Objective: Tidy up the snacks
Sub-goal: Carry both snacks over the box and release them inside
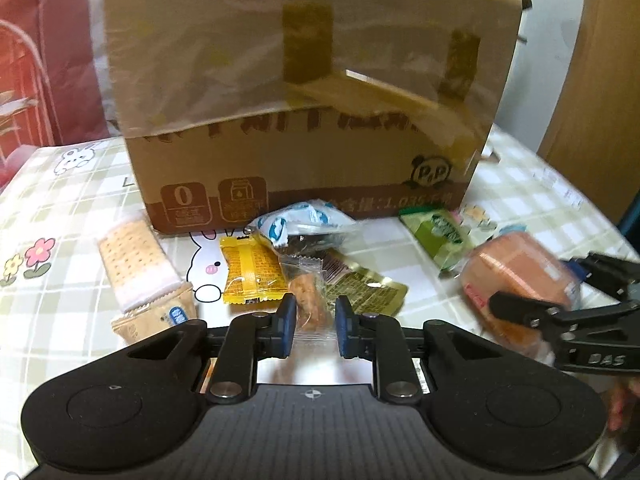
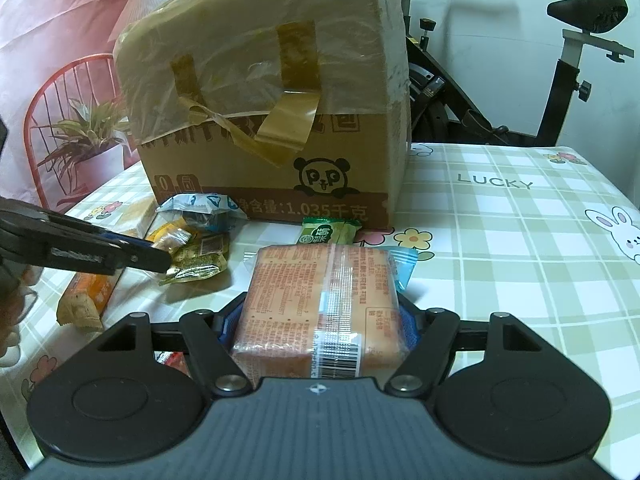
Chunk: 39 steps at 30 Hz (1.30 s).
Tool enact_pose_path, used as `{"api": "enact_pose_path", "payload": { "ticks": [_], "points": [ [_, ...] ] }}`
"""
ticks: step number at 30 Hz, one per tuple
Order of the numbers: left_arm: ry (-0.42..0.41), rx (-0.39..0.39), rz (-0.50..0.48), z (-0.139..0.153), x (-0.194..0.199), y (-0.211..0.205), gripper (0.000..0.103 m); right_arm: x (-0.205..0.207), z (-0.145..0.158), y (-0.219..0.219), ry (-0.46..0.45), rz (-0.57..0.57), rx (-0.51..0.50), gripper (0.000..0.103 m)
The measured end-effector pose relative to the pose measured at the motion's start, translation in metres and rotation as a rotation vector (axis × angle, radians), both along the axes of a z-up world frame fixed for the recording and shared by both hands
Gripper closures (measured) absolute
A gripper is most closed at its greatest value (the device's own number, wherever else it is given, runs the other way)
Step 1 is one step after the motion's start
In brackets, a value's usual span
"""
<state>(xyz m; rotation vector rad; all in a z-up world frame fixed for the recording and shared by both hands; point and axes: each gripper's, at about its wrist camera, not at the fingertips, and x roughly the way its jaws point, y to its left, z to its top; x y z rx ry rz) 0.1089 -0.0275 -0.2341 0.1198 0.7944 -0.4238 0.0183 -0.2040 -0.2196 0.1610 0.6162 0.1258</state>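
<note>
Left wrist view, left to right. Cracker pack [image 1: 138, 262] lies flat on the checked tablecloth [image 1: 60, 216], well left of the pile. Yellow snack packet [image 1: 252, 274] sits next to it, in front of the cardboard box [image 1: 304, 120]. Left gripper [image 1: 316, 326]: jaws nearly closed, blue pads pinching the small clear-wrapped snack [image 1: 306, 302] at its near end; the wrapper's far end overlaps a gold foil packet [image 1: 360, 290]. Blue-white packet [image 1: 296, 222] rests against the box base. Green packet [image 1: 440, 236] lies further right, apart from the pile.

Right wrist view. Right gripper [image 2: 318, 322]: jaws about half open, clamped on both sides of the orange snack pack [image 2: 320, 304], barcode end towards the camera. Whether the pack is clear of the table cannot be told. Box stands behind, tape peeling; exercise bike [image 2: 560, 60] beyond the table.
</note>
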Motion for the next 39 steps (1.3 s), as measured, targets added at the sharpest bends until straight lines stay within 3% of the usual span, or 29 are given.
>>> {"api": "enact_pose_path", "payload": {
  "ticks": [6,13,19,28,34,39],
  "points": [
    [-0.048,-0.038,0.014,0.017,-0.026,0.003,0.081,-0.003,0.002,-0.002,-0.01,0.0,0.008,0.03],
    [-0.16,-0.073,0.023,0.05,-0.039,0.009,0.081,-0.02,0.021,-0.011,-0.068,-0.039,0.017,0.031],
    [-0.269,-0.115,0.012,0.092,-0.039,0.007,0.081,-0.026,0.06,-0.028,-0.167,-0.085,0.016,0.031],
    [-0.415,-0.14,-0.006,0.148,-0.022,0.001,0.081,-0.012,0.144,-0.044,-0.354,-0.076,0.0,0.031],
    [-0.44,-0.139,0.004,0.178,0.012,-0.002,0.081,0.033,0.19,-0.041,-0.397,-0.021,-0.026,0.031],
    [-0.401,-0.13,0.027,0.189,0.058,-0.004,0.081,0.095,0.212,-0.023,-0.353,0.042,-0.068,0.031]
  ]
}}
